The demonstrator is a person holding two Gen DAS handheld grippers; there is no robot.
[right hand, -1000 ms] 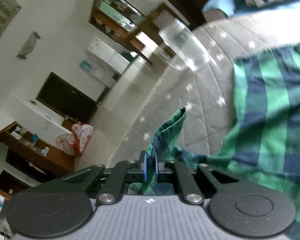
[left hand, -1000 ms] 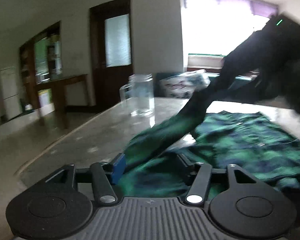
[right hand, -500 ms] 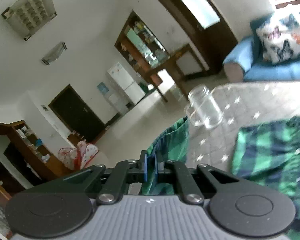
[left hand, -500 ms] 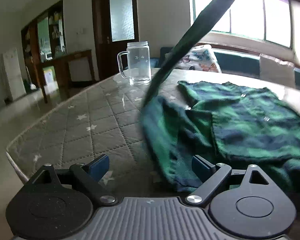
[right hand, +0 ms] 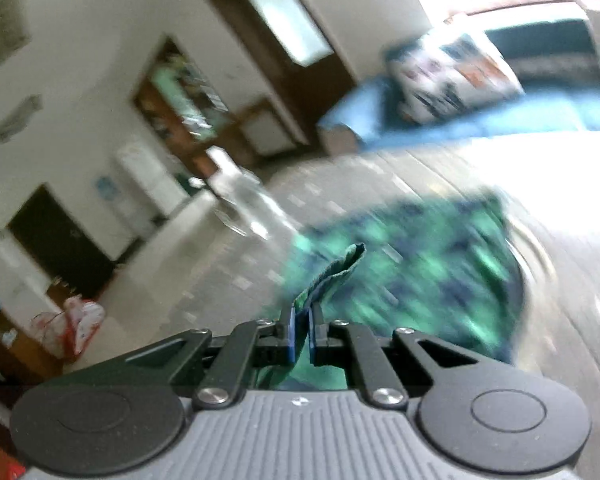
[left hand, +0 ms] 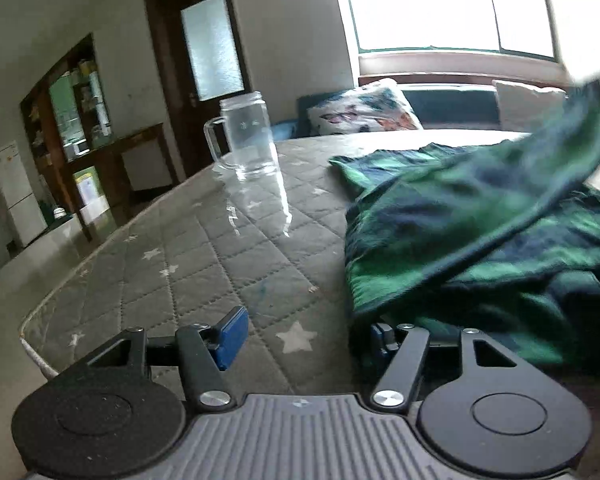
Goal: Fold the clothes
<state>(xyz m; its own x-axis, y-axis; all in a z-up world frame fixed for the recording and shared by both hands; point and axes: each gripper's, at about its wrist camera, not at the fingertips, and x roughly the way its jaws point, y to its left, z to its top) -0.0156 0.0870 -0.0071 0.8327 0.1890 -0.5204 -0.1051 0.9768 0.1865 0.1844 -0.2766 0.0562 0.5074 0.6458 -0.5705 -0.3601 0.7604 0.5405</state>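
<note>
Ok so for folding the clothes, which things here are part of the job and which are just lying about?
Part of the job:
- green plaid shirt
- right gripper, shut on a fold of the shirt
- left gripper, open, jaws just been closing, at the shirt's near edge

Just lying about:
- glass mug
- butterfly pillow

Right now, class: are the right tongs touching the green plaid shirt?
Touching. The right wrist view shows the right tongs shut on a fold of the green plaid shirt.
</note>
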